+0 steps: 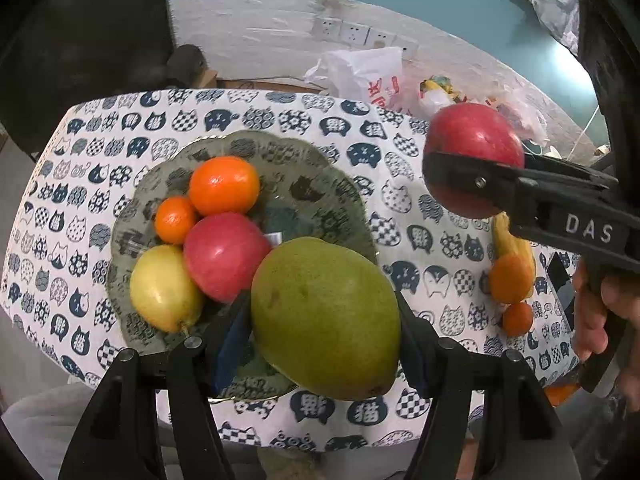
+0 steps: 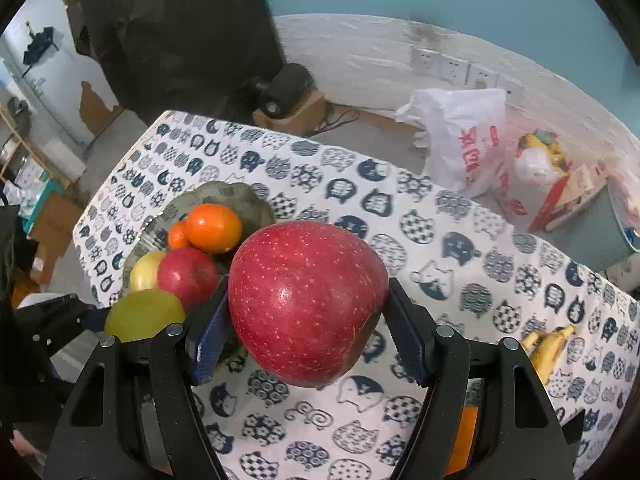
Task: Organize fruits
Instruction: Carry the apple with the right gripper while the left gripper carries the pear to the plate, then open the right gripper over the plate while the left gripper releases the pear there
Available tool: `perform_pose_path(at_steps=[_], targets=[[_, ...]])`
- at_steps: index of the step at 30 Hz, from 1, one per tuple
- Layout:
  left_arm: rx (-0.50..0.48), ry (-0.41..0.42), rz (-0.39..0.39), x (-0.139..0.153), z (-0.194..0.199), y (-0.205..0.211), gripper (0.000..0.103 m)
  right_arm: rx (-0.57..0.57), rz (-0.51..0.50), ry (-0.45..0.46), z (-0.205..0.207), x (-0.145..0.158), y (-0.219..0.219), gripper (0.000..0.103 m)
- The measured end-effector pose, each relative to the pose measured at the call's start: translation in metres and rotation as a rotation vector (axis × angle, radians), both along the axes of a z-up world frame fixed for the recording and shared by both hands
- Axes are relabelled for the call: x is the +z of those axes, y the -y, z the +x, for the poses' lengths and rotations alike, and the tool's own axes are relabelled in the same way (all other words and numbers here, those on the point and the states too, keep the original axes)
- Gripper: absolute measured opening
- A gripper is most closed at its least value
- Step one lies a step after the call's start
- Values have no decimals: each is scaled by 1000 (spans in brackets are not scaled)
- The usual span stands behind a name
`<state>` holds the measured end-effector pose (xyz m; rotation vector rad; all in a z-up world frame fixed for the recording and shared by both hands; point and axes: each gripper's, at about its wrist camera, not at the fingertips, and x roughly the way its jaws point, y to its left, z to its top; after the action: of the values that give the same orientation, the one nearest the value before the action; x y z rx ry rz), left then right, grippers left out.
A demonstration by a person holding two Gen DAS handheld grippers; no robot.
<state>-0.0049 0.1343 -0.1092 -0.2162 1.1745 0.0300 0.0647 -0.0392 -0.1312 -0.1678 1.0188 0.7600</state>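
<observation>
Gripping a green mango (image 1: 326, 318), the left gripper (image 1: 324, 344) shows at the bottom centre of its own view, jaws about half spread with both pads pressed to the fruit's sides. The mango hangs over the near rim of the plate (image 1: 320, 160), which sits left of centre on the cat-print cloth (image 1: 400, 208). On the plate lie a big orange (image 1: 224, 186), a small orange (image 1: 175, 219), a red apple (image 1: 226, 256) and a yellow fruit (image 1: 164, 288), all bunched together and touching.

At the right of that view the right gripper (image 1: 466, 178) holds a dark red apple (image 1: 474, 140) in the air above the cloth; a hand (image 1: 600, 312) grips its handle at the right edge. In the right wrist view this apple (image 2: 306, 304) fills the centre, clamped between widely spread blue pads (image 2: 210, 332), with the plate (image 2: 224, 196) at middle left.

Low at the right of the left view, bananas (image 1: 508, 240) and two more oranges (image 1: 511, 278) lie on the cloth, well apart from the plate. A white bag (image 2: 464, 140) stands behind the table, upper right.
</observation>
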Motion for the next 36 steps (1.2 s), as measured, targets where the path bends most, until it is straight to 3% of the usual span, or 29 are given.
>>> perform_pose_path(at_steps=[21, 28, 36], targets=[[91, -104, -31, -40, -30, -49, 68, 125, -43, -64, -16, -36, -83, 72], [104, -90, -35, -43, -26, -57, 60, 133, -70, -80, -14, -52, -93, 72], [103, -86, -32, -46, -20, -61, 59, 153, -95, -75, -14, -66, -101, 72]])
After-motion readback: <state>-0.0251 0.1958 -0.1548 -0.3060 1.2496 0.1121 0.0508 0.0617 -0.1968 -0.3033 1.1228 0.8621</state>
